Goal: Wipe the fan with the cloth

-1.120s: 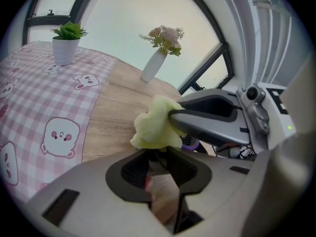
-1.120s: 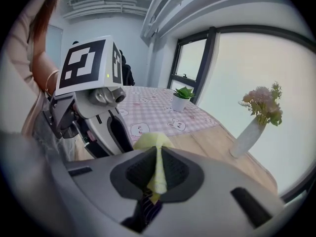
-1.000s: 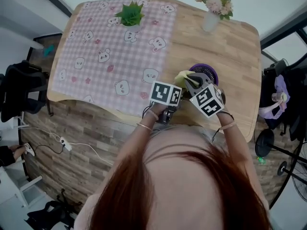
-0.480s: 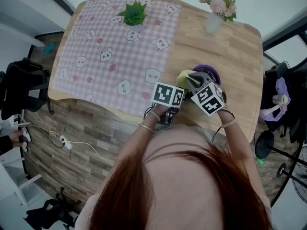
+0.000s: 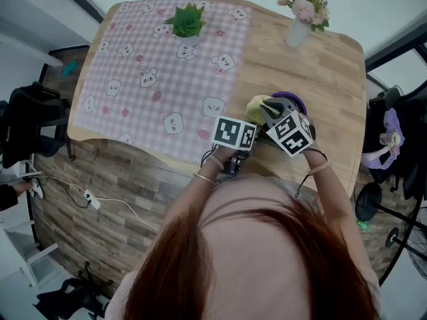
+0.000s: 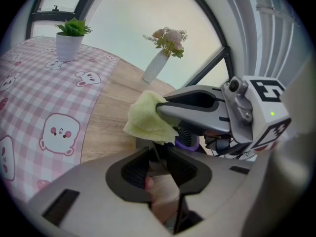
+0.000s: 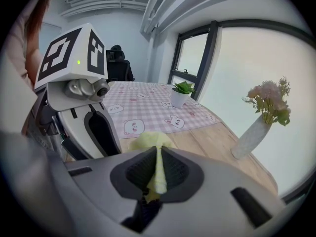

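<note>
Yellow-green cloth [image 7: 151,141] is pinched between the closed jaws of the right gripper [image 7: 157,158], at the near rim of the small purple-rimmed fan [image 5: 294,99] on the wooden table [image 5: 323,59]. The left gripper [image 6: 159,154] has its jaws narrowed onto the fan's dark lower part.

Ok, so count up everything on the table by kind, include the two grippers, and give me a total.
Grippers: 2, left gripper and right gripper
Fan: 1
Cloth: 1
Potted plant: 1
Vase of flowers: 1
Tablecloth: 1
Total: 7
</note>
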Action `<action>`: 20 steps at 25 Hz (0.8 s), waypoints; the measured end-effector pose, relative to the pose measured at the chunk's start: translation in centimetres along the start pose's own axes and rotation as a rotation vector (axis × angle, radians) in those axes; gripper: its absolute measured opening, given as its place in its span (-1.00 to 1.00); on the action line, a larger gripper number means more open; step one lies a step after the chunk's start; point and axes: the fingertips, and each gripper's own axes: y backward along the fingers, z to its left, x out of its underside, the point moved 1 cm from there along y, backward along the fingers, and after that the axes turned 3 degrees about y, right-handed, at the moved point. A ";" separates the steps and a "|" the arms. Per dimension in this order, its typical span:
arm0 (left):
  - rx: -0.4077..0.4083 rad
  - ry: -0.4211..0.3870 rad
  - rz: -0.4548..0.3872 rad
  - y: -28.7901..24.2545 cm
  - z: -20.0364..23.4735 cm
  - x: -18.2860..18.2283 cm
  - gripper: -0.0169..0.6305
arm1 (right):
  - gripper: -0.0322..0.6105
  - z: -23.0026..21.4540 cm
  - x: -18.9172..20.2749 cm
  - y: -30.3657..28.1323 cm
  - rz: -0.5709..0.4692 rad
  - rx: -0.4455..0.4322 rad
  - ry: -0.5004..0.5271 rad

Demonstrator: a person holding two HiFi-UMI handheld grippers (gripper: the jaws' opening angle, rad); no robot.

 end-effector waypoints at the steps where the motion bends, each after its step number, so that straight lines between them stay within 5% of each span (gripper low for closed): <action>1: 0.000 0.001 0.000 0.0 0.0 0.0 -0.61 | -0.82 -0.1 0.0 -0.1 0.000 0.000 -0.002; 20: -0.007 0.023 0.003 0.1 -0.2 0.1 -0.61 | -0.82 -2.6 0.4 -0.3 -0.006 0.028 -0.046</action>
